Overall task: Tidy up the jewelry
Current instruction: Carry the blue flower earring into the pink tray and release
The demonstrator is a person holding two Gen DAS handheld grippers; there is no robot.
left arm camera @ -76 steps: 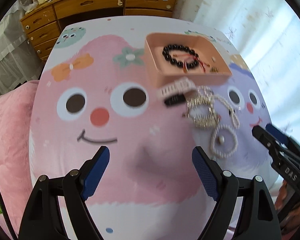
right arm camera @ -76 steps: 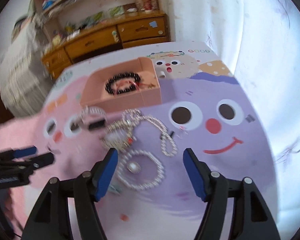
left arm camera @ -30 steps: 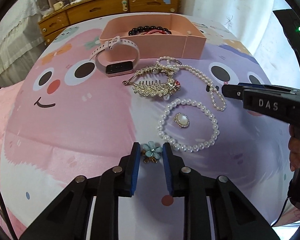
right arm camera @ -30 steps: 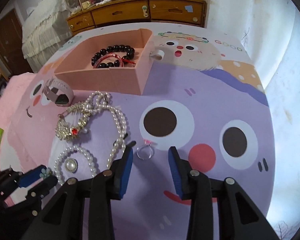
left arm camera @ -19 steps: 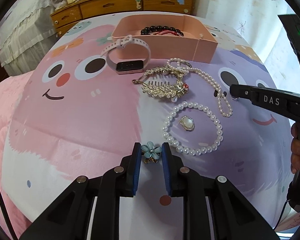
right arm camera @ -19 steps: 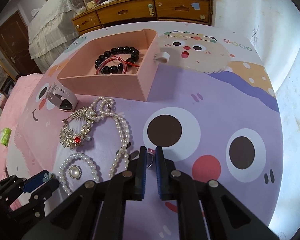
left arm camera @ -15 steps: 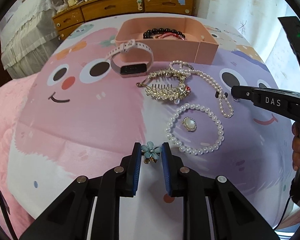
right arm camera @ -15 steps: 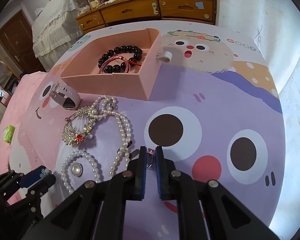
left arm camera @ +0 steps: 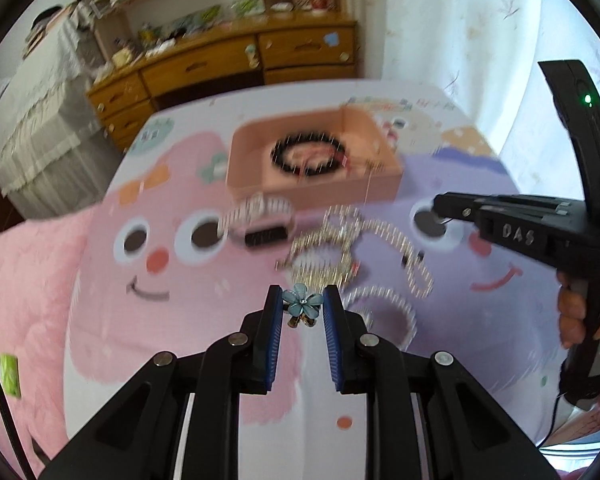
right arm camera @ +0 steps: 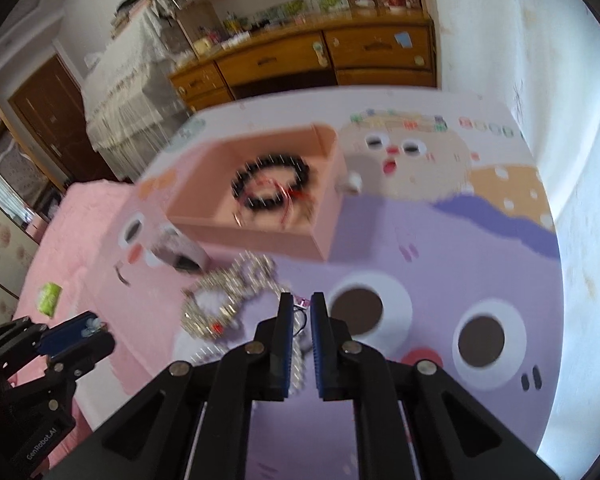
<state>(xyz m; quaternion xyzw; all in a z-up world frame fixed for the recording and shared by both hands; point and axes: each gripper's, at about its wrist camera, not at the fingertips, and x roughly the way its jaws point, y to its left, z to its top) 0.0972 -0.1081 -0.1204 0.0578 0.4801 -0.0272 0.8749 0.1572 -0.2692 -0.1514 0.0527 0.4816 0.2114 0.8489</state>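
Left wrist view: the left gripper (left arm camera: pixel 299 305) is pinching a blue flower brooch (left arm camera: pixel 301 303) above the cartoon-printed cover (left arm camera: pixel 148 320) — the right gripper (right arm camera: pixel 301 310) is clamping a small ring (right arm camera: pixel 300 313) — with blurred pearl strands (left arm camera: pixel 396 252) and a pink tray (left arm camera: pixel 312 194) lying beyond.

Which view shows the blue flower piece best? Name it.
Left wrist view: the blue flower piece sits sharp between the left gripper's pads. In the right wrist view it is a small pale blur in that gripper.
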